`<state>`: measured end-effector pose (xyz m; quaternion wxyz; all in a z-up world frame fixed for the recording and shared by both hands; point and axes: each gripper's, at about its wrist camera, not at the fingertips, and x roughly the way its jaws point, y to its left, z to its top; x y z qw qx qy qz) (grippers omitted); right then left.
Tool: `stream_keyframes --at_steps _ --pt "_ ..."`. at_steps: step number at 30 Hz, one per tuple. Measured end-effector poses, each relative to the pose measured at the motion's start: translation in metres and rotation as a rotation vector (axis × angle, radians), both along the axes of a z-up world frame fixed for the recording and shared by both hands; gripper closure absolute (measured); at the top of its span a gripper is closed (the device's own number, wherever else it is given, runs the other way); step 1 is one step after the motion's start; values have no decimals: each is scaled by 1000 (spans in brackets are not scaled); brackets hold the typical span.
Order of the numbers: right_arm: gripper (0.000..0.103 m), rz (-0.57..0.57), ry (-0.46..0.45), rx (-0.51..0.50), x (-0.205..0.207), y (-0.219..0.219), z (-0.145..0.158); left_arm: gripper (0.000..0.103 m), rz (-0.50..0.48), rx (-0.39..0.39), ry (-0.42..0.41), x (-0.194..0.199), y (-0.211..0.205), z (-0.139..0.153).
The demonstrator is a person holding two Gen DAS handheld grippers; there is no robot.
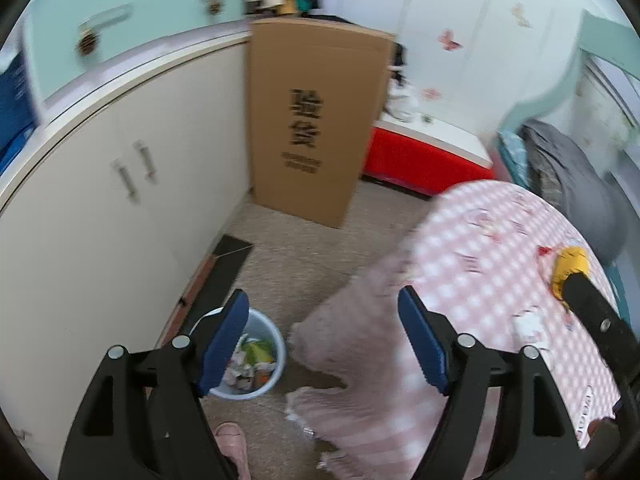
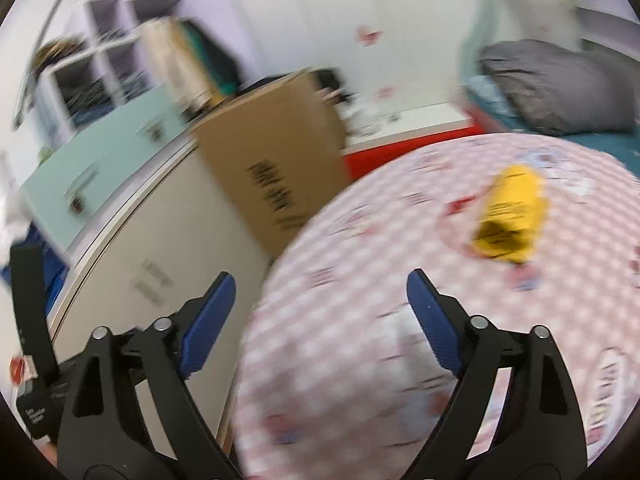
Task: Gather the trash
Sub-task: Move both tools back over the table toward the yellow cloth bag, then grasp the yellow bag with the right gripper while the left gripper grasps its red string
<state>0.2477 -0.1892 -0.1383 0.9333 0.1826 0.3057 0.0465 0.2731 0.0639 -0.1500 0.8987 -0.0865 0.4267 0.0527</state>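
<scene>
A pale blue trash bin point(image 1: 276, 364) stands on the floor beside the cabinet, with crumpled paper and wrappers inside. My left gripper point(image 1: 324, 340) hangs open above the floor between the bin and the table edge, nothing between its blue pads. A yellow wrapper point(image 2: 508, 216) lies on the round table under a pink checked cloth point(image 2: 360, 260). My right gripper point(image 2: 320, 320) is open and empty over the table's near edge, short of the wrapper. In the left wrist view the yellow wrapper point(image 1: 570, 262) is partly covered by a black finger point(image 1: 596, 316) of the right gripper.
A tall cardboard box point(image 1: 316, 120) leans at the end of the cream cabinet point(image 1: 120, 208). Behind it is a red bench point(image 1: 420, 160). A bed with a grey blanket point(image 1: 572, 172) lies past the table. A pink slipper point(image 1: 232, 440) is on the carpet near the bin.
</scene>
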Motion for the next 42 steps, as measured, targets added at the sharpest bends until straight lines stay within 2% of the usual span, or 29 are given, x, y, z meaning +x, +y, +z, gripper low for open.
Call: stream_keyframes --at_steps 5,8,14,19,20,21,23,26,33,36,38,39,40,41,42 --pt "11 -213 36 1 8 -63 -10 26 -87 22 0 22 -53 0" --pt "8 -283 74 8 20 -84 -20 26 -127 30 1 36 -79 -2" --pt "8 -258 181 26 64 -102 -50 26 -174 59 15 62 -114 -11" --pt "8 -155 234 27 85 -111 -65 26 -202 62 26 82 -135 -16" --pt "21 -143 232 32 87 -117 -67 26 -214 68 30 87 -142 -18" --pt "41 -137 230 22 87 -121 -67 26 -224 69 34 91 -148 -20" --pt "45 -111 233 37 86 -131 -66 26 -253 65 36 96 -161 -23" --pt "49 -109 226 6 83 -144 -62 26 -308 76 30 102 -184 -29" --pt "52 -136 201 44 75 -165 -60 27 -417 121 12 116 -237 -41" --pt "52 -127 202 51 75 -166 -59 40 -442 120 28 121 -250 -47" --pt "52 -118 202 42 75 -164 -58 58 -444 144 35 124 -256 -52" --pt "54 -112 202 39 76 -162 -57 60 -452 159 26 123 -259 -51" --pt "55 -105 201 38 76 -160 -57 75 -469 150 25 122 -260 -50" --pt "55 -97 201 38 76 -160 -56 100 -469 150 27 122 -260 -49" --pt "56 -87 201 38 77 -158 -55 101 -465 148 33 122 -259 -48"
